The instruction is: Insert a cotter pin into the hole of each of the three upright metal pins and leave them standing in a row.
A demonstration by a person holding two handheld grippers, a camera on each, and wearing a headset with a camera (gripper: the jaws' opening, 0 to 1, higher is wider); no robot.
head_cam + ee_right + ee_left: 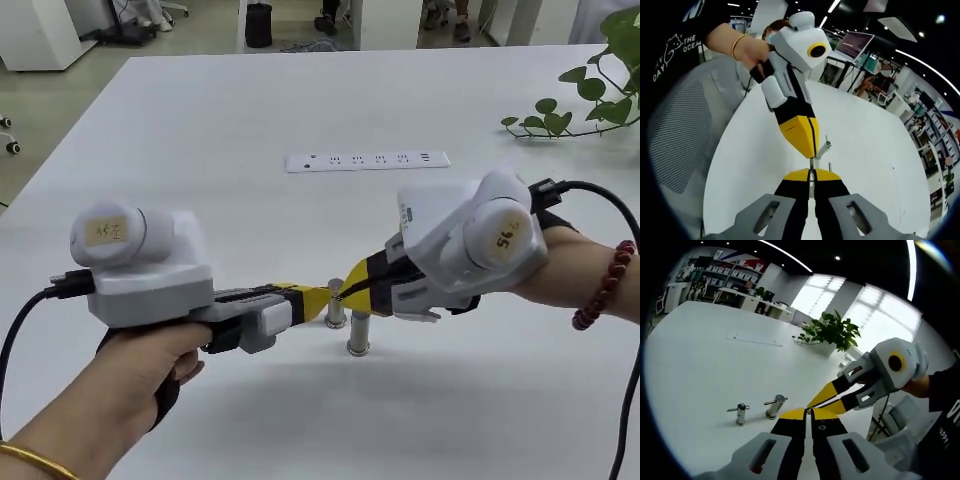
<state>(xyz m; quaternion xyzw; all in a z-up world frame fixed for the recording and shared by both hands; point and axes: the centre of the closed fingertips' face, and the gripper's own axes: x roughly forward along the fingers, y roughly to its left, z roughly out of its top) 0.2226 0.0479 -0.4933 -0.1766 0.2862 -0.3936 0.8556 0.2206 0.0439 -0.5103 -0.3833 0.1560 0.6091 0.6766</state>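
Two upright metal pins (336, 306) (358, 336) stand close together on the white table (200, 150). In the left gripper view each of them (741, 413) (775, 406) has a cotter pin through its head. Just above them my left gripper (322, 298) and right gripper (345, 287) meet tip to tip, both with jaws shut. Between the tips is a thin dark metal piece (811, 164), which looks like a cotter pin, and both grippers pinch it. The right gripper view shows my right gripper (811, 174) below and the left gripper (811, 154) above, with the standing pins (826, 148) behind.
A white power strip (367, 160) lies across the table's middle, beyond the pins. A green plant (600, 90) reaches in at the far right corner. Cables trail from both grippers. Chairs and desks stand past the table's far edge.
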